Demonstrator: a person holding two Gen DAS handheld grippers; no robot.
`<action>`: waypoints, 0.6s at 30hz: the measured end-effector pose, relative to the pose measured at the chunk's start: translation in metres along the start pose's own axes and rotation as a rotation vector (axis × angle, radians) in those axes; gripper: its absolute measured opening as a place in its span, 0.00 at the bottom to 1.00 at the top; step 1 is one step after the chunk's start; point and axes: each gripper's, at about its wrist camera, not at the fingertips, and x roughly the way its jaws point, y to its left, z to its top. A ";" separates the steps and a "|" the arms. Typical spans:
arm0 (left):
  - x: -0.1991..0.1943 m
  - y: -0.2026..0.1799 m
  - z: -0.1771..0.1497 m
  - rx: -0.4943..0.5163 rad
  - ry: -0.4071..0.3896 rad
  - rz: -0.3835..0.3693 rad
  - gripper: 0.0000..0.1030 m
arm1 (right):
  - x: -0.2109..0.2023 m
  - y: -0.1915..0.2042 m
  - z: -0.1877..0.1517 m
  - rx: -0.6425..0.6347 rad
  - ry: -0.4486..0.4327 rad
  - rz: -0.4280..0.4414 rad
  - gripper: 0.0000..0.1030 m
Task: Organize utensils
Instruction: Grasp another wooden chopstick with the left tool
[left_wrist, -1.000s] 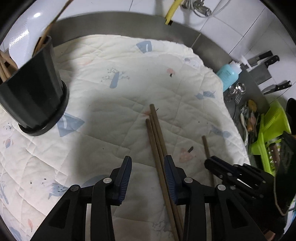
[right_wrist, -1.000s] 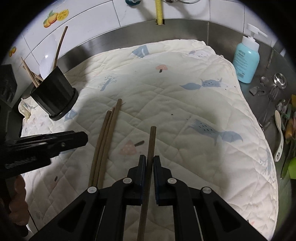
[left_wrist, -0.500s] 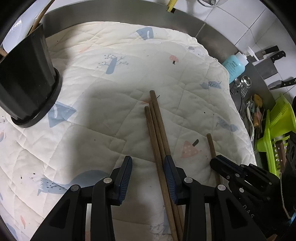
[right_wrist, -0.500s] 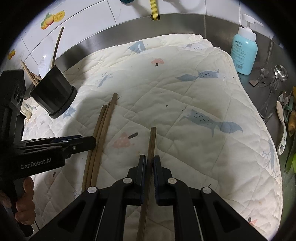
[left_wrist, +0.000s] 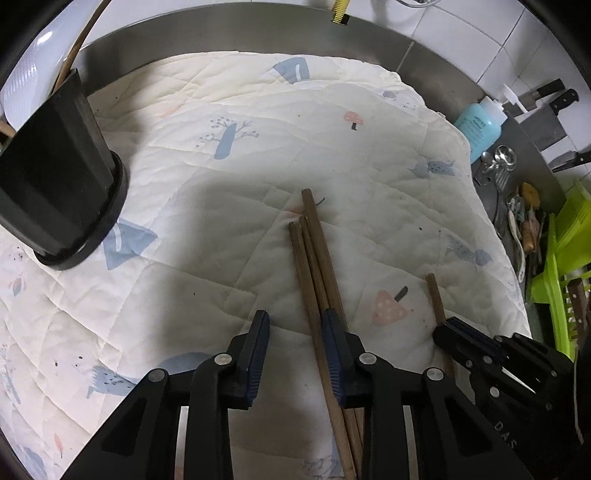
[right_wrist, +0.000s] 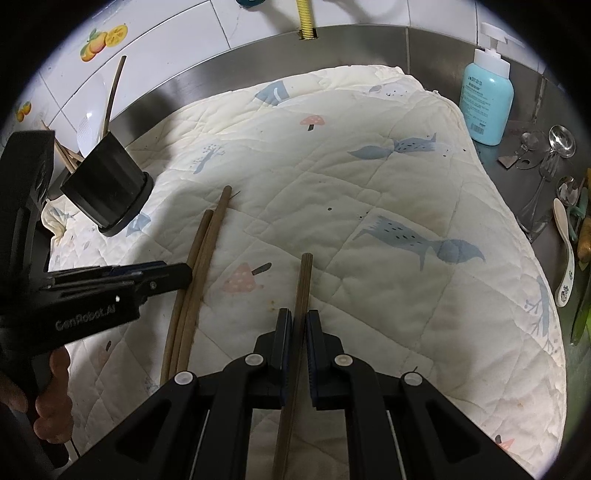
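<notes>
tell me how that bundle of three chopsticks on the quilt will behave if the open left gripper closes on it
The three chopsticks look stiff and thin, probably light. Lying loose and side by side on the soft quilt, they may spread or roll. With the left gripper only partly straddling them, one could slip out.

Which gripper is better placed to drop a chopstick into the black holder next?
Right. The right gripper is shut on a single brown wooden chopstick; the left gripper is open beside the three loose chopsticks. The black ribbed utensil holder stands farther left.

left wrist: close, facing down-forward | right wrist: same | shared: quilt (left_wrist: 258, 122) (right_wrist: 369, 192)
</notes>
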 end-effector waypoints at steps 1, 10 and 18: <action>0.001 -0.001 0.002 0.005 -0.003 0.018 0.27 | 0.000 -0.001 0.000 0.000 0.000 -0.001 0.10; 0.011 -0.010 0.009 0.072 -0.010 0.084 0.19 | 0.003 -0.006 0.003 0.001 0.020 0.003 0.10; 0.011 0.005 0.014 0.037 -0.015 0.040 0.07 | 0.008 -0.004 0.011 -0.021 0.032 -0.003 0.10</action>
